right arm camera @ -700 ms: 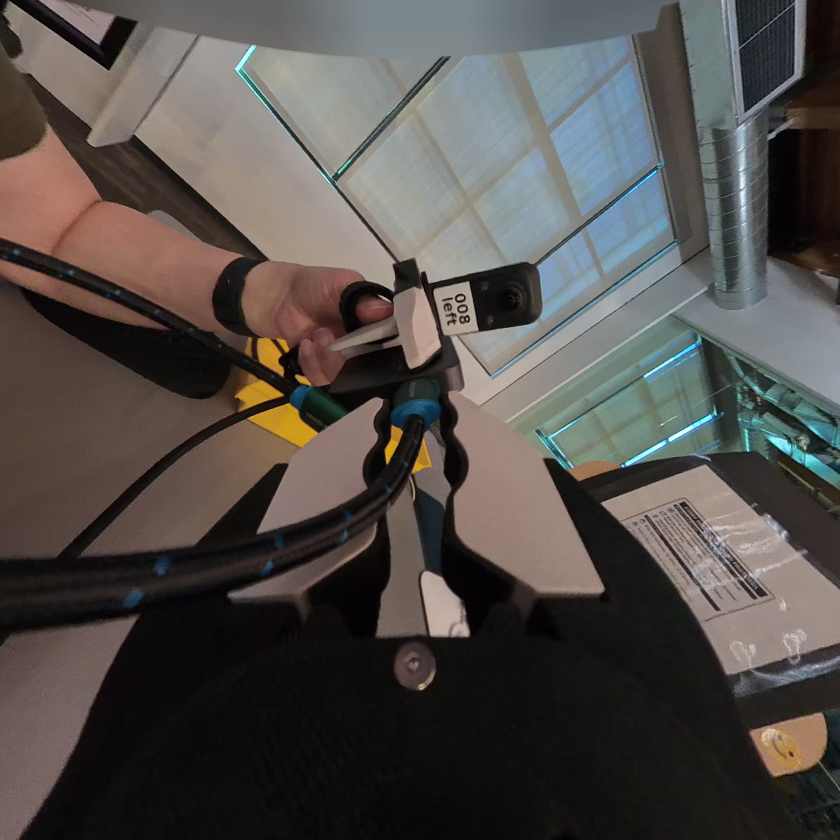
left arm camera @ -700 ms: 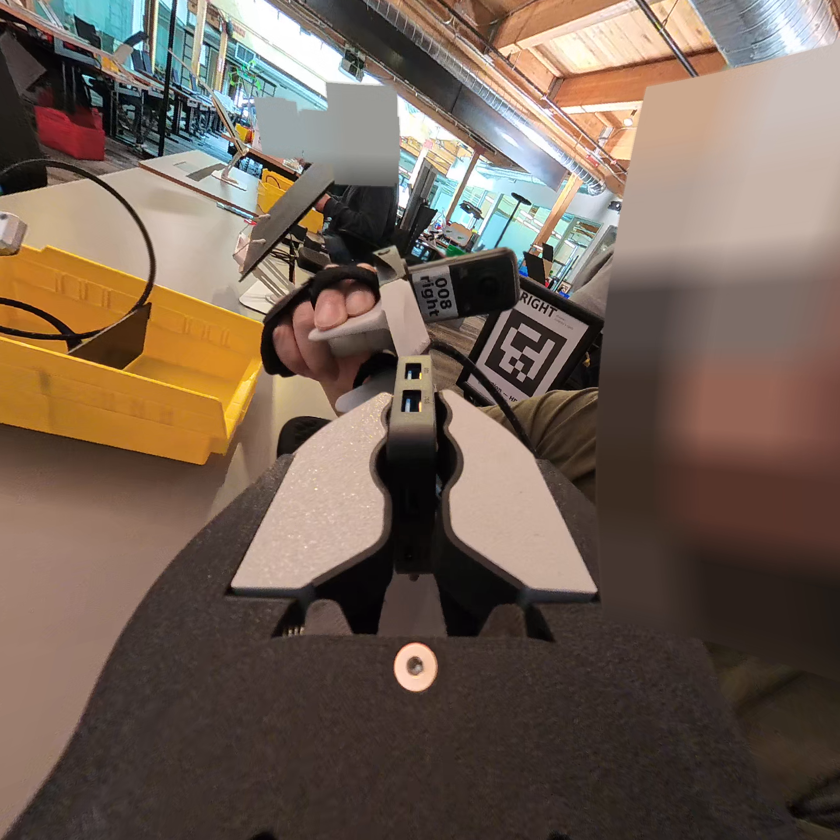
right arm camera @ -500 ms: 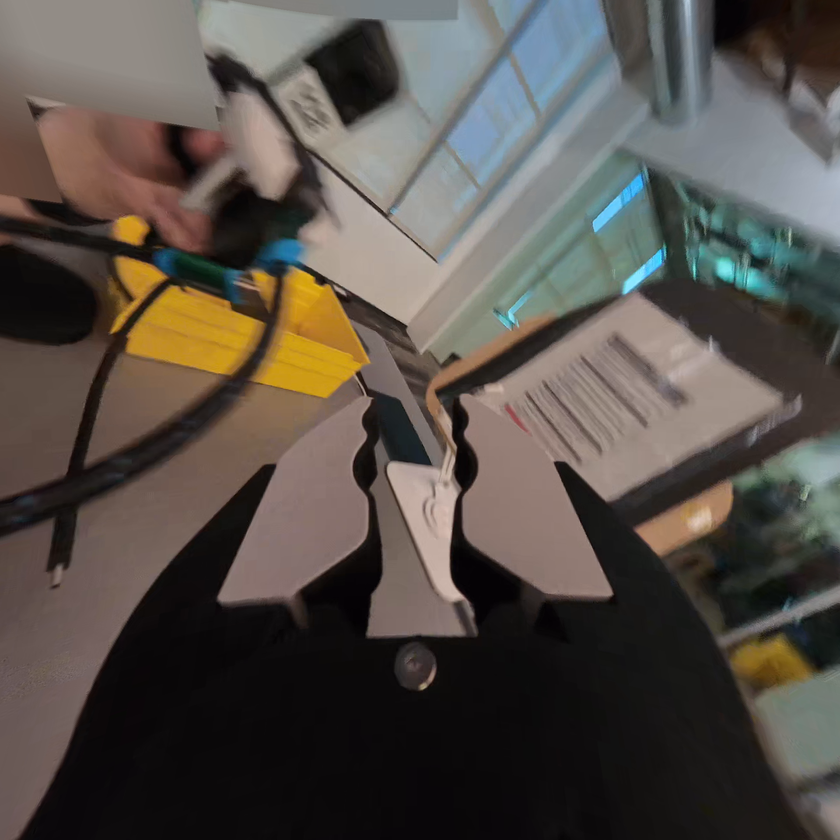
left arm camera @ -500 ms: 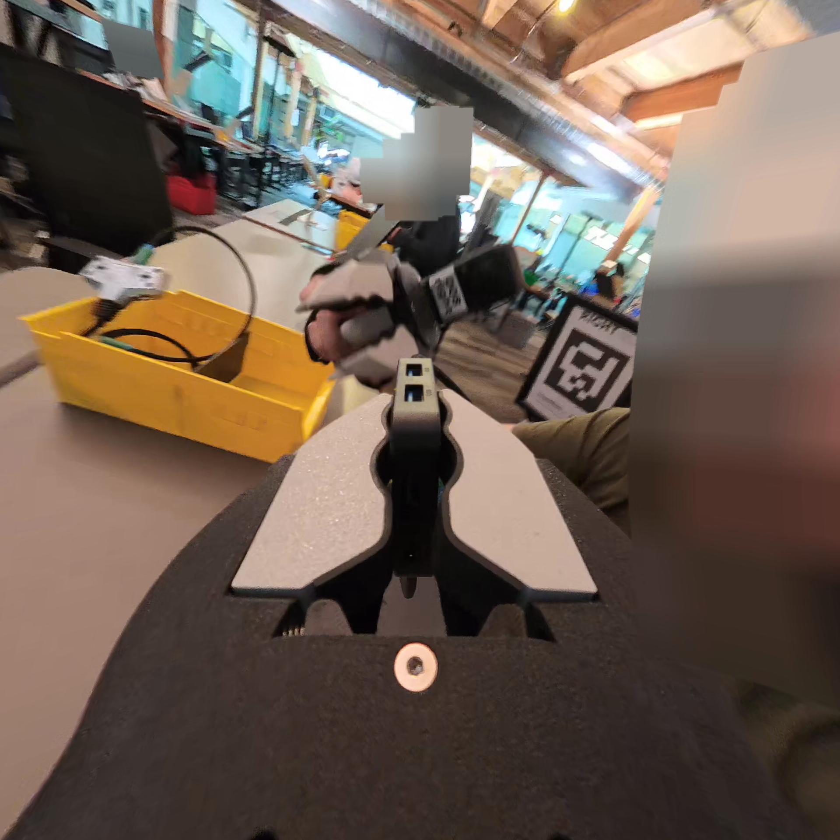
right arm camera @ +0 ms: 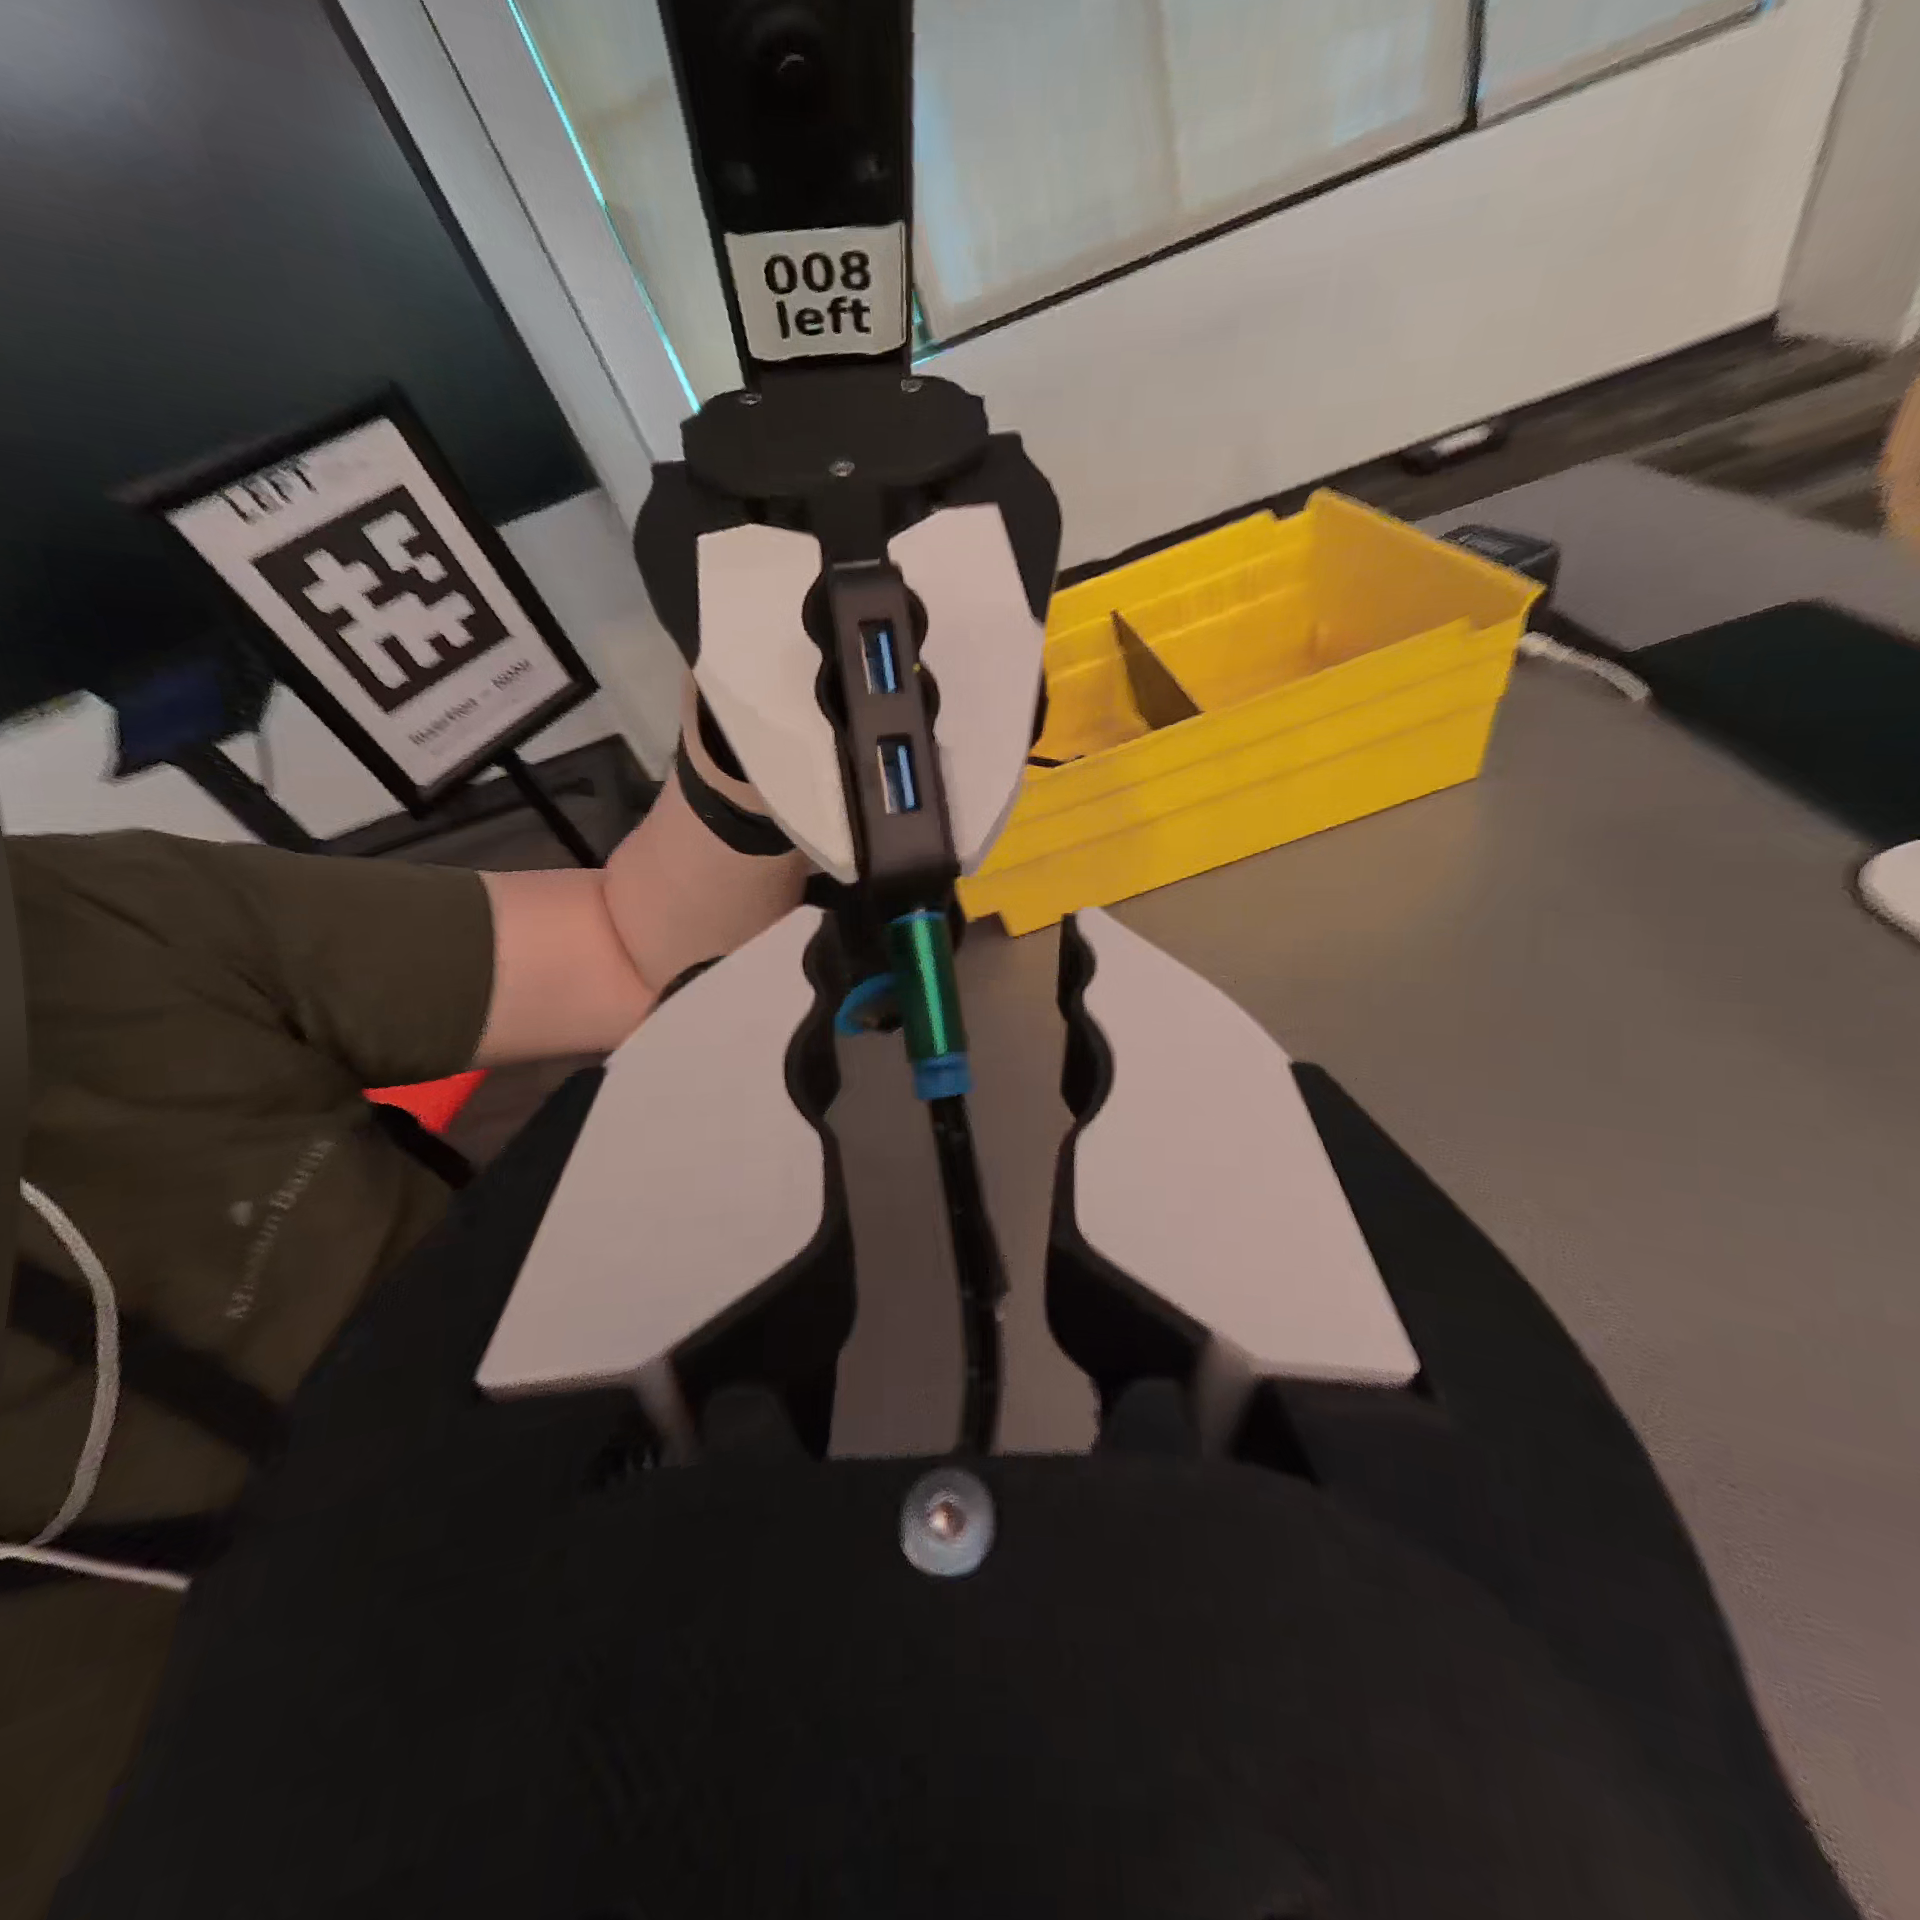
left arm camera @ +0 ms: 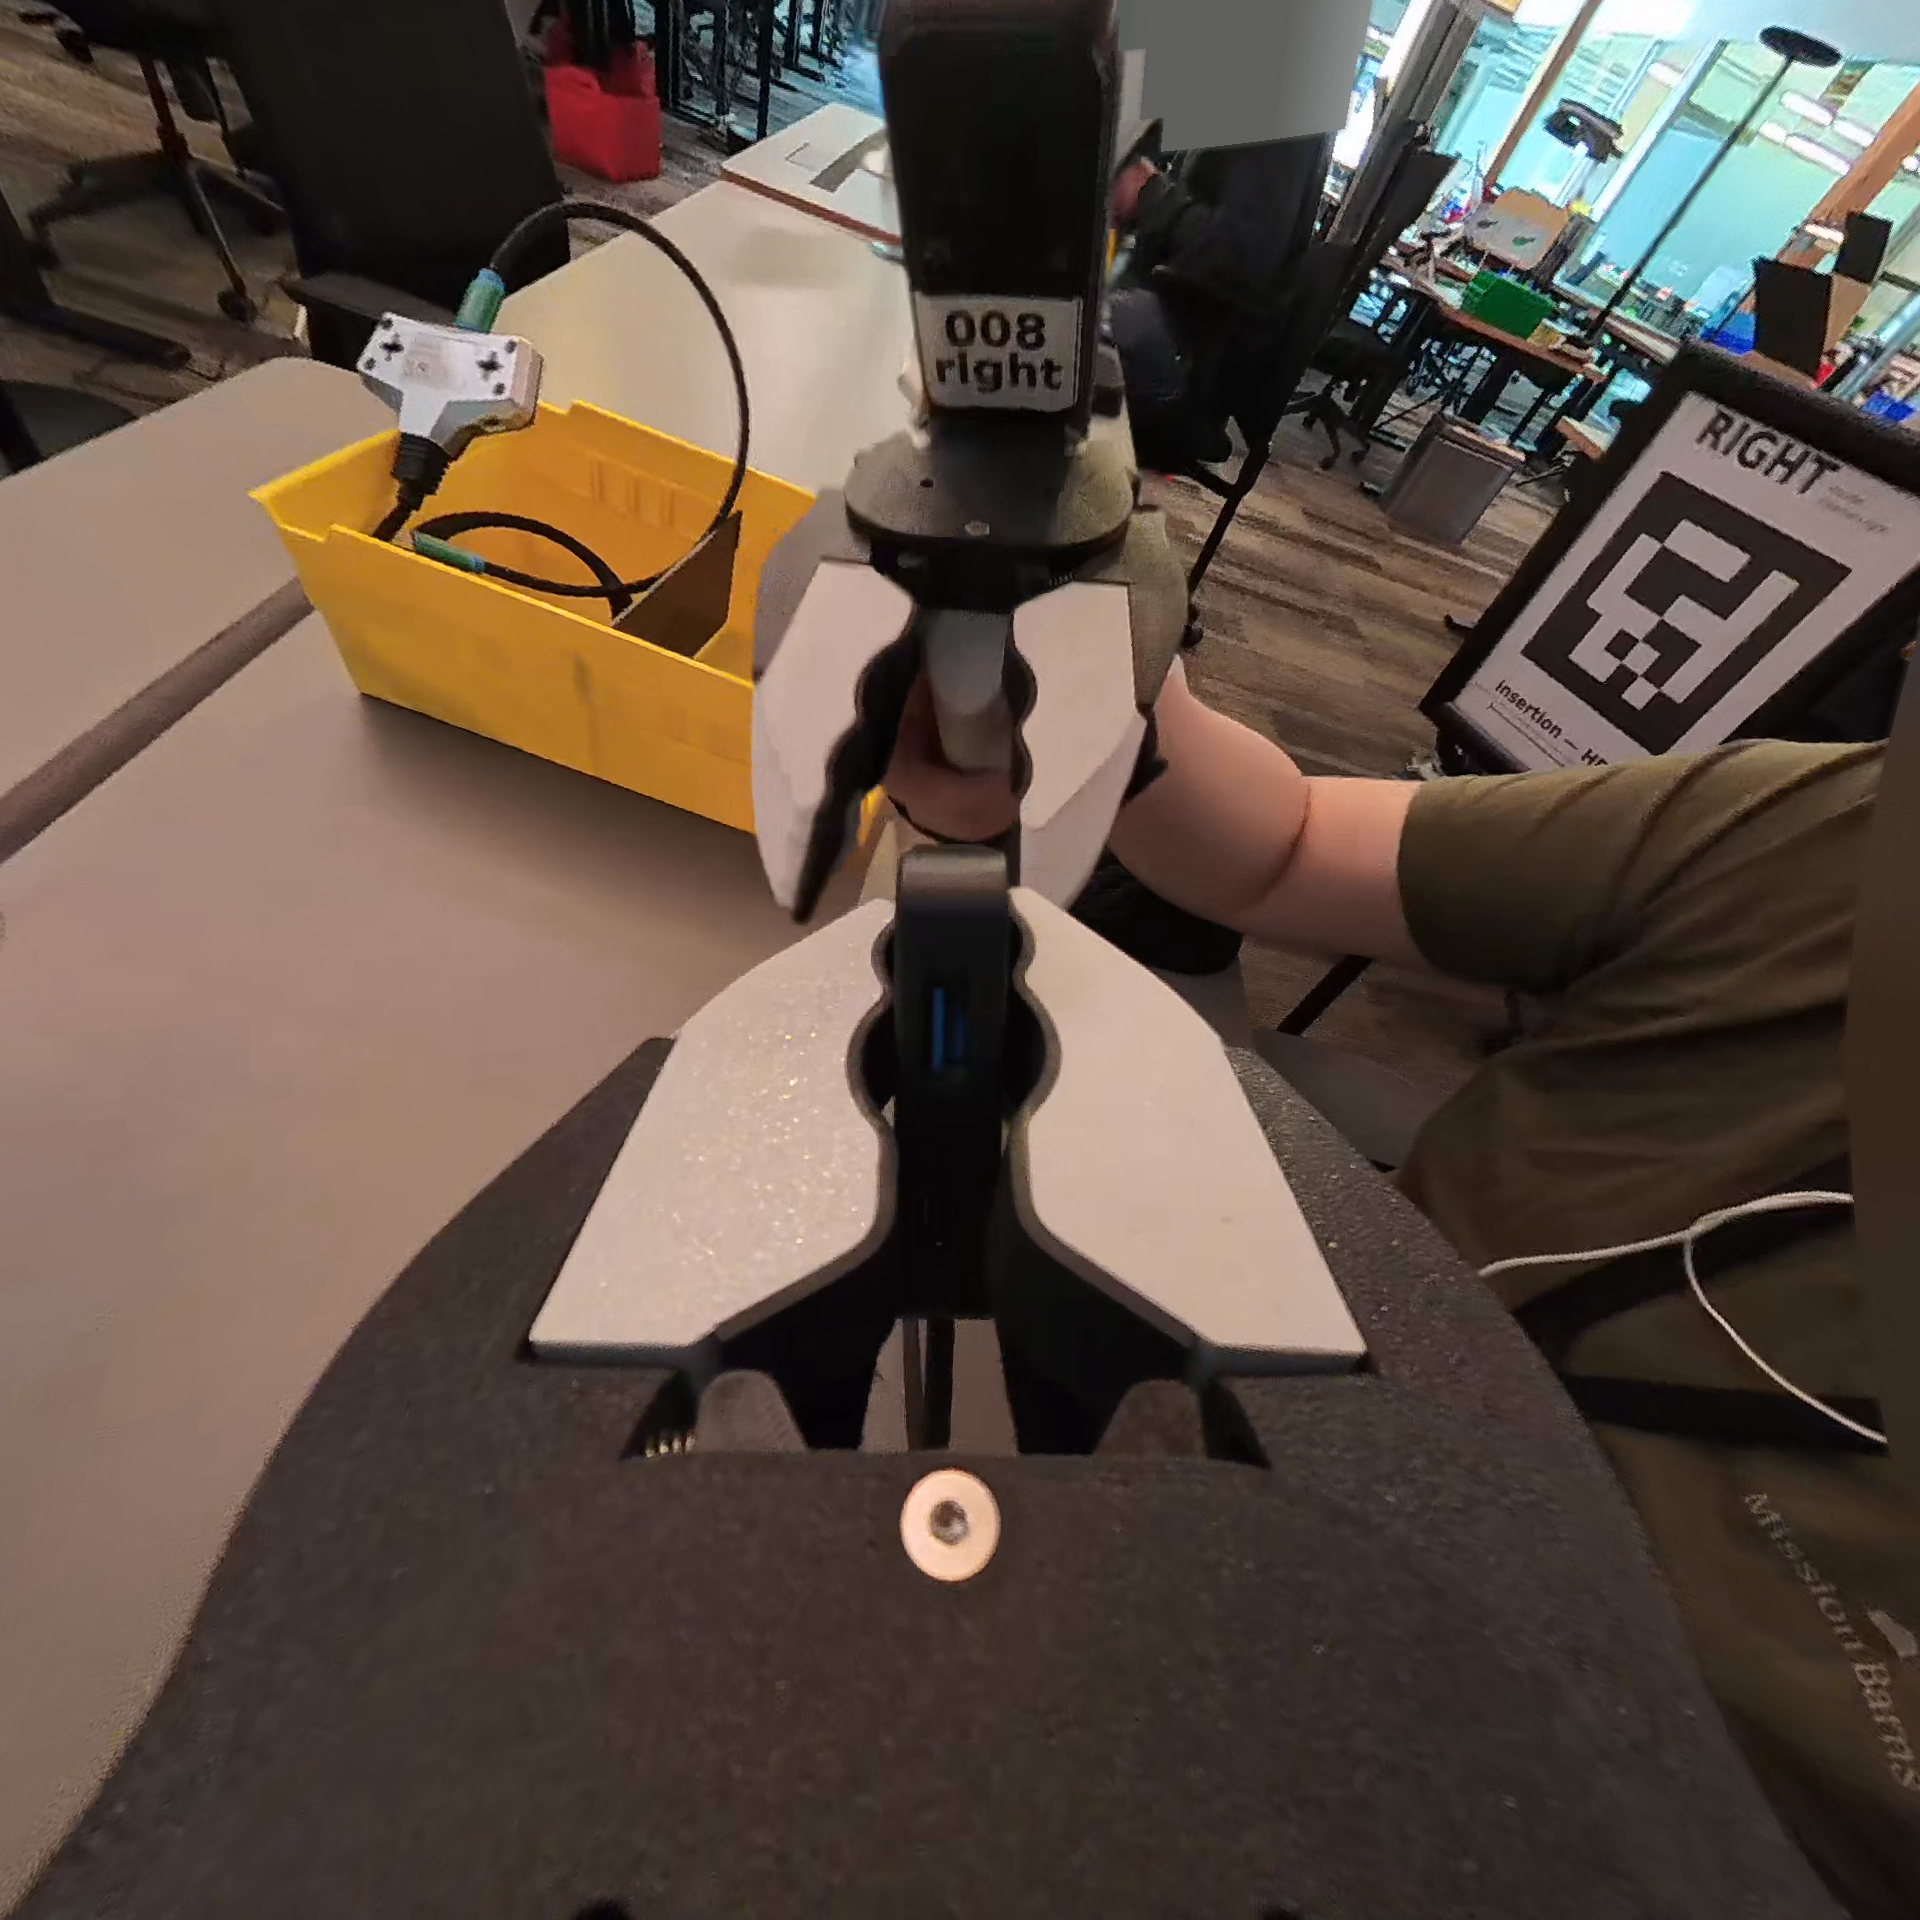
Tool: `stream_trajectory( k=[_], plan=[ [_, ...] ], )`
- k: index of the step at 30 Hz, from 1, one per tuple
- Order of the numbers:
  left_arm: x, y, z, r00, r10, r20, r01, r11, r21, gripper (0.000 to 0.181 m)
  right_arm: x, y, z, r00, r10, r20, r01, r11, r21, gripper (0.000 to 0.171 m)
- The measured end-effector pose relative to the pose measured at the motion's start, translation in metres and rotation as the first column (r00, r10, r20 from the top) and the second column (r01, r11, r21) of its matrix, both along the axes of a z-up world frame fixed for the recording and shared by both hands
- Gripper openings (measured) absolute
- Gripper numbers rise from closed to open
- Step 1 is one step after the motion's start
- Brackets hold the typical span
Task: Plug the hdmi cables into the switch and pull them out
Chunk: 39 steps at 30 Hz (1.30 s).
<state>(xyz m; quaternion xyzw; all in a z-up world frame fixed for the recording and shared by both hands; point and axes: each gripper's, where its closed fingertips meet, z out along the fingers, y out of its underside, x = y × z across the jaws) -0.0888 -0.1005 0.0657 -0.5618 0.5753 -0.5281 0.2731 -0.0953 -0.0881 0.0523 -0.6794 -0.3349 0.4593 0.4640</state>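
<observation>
My left gripper [left arm camera: 951, 914] is shut on a black switch [left arm camera: 951, 1039] with blue ports and holds it above the table. In the right wrist view the left gripper [right arm camera: 899, 831] faces me with the switch [right arm camera: 894, 717] upright between its fingers. A green HDMI plug [right arm camera: 928, 987] with a blue collar sits in the switch's lower end. Its black cable [right arm camera: 966, 1247] runs back between my right fingers. My right gripper [right arm camera: 945, 925] is open, with its fingers on either side of the plug and apart from it. In the left wrist view it [left arm camera: 925, 883] points at the switch.
A yellow bin [left arm camera: 520, 665] stands on the grey table [left arm camera: 260, 987], with a silver adapter [left arm camera: 447, 384] and looped black cables in it; it also shows in the right wrist view [right arm camera: 1299, 707]. Framed marker signs [left arm camera: 1683, 603] [right arm camera: 384, 613] stand beside the table. A person's arms hold both grippers. Left and right tips are no more than a few centimetres apart.
My right gripper let go of the black cable, swung round and opened around the green plug. My left gripper tilted down with the switch. The two now face each other.
</observation>
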Motion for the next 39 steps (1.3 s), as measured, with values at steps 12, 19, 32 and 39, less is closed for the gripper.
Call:
stream_trajectory(
  k=[12,19,32,39],
  plan=[
    [0.016,0.004,0.005,0.994,0.037,0.099,-0.022,0.989,-0.147,0.015,-0.014,-0.002,-0.018,0.997,0.069,0.032,-0.069,0.997,-0.022,0.014],
    [-0.027,0.029,0.064,0.943,0.169,0.287,-0.139,0.983,-0.12,0.054,0.039,0.013,0.024,0.993,-0.122,0.001,0.121,0.986,0.118,0.014],
    [-0.027,0.027,0.062,0.948,0.169,0.271,-0.161,0.986,-0.051,0.047,0.359,0.044,0.048,0.426,-0.904,-0.034,0.677,0.294,0.675,0.015],
    [-0.015,0.028,0.048,0.957,0.153,0.248,-0.143,0.988,-0.058,0.042,0.347,0.074,0.037,0.417,-0.908,0.044,0.46,0.252,0.851,0.014]
  ],
)
